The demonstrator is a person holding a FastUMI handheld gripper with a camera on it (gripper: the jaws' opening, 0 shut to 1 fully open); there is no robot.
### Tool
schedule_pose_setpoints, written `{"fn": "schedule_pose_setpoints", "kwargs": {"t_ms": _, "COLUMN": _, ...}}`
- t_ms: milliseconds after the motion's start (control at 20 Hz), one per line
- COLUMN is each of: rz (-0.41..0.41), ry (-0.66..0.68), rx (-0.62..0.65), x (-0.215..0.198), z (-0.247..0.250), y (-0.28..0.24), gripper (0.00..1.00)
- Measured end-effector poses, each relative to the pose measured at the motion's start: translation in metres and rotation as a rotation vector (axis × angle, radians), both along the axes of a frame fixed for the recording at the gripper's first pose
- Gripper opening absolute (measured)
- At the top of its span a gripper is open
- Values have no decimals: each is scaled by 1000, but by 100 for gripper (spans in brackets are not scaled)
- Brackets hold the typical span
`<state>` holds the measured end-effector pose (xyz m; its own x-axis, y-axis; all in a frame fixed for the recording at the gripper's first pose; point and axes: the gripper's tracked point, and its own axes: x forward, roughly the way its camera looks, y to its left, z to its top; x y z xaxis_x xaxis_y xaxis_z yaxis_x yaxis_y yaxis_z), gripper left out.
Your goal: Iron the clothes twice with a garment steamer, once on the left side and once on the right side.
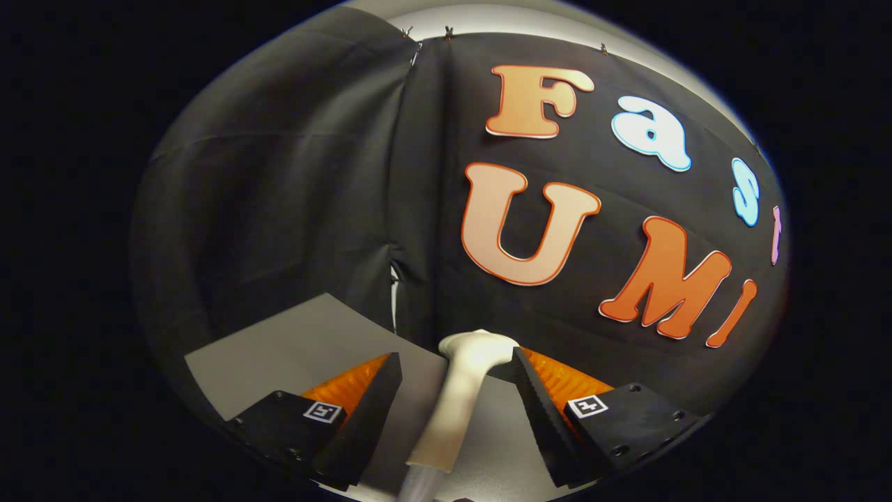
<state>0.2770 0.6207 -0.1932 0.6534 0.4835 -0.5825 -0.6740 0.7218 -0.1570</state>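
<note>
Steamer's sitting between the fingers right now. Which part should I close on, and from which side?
Close on the slim white neck of the garment steamer, below its flared head. It runs lengthwise between the open fingers, so the gripper is already lined up: squeeze from both sides. The neck looks narrow and even, while the head widens and would likely slip. One finger seems close to the head; contact is unclear.

The gripper (456, 369) points forward and slightly upward, its two fingers spread wide apart. The left finger (369, 411) stands free; the right finger (540, 411) appears to touch something at its tip, but no two-sided clamp shows.
</note>
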Motion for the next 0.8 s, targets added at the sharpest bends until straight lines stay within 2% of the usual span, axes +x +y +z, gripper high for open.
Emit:
{"fn": "schedule_pose_setpoints", "kwargs": {"t_ms": 100, "rz": -14, "ry": 56, "rx": -33, "x": 9, "z": -23, "y": -4, "gripper": 100}}
{"fn": "schedule_pose_setpoints", "kwargs": {"t_ms": 300, "rz": -26, "ry": 189, "rx": -38, "x": 0, "z": -54, "y": -6, "gripper": 100}}
{"fn": "schedule_pose_setpoints", "kwargs": {"t_ms": 550, "rz": -57, "ry": 245, "rx": -87, "x": 3, "z": -81, "y": -13, "gripper": 100}}
{"fn": "schedule_pose_setpoints", "kwargs": {"t_ms": 800, "rz": -55, "ry": 230, "rx": -101, "x": 7, "z": -88, "y": -15, "gripper": 68}}
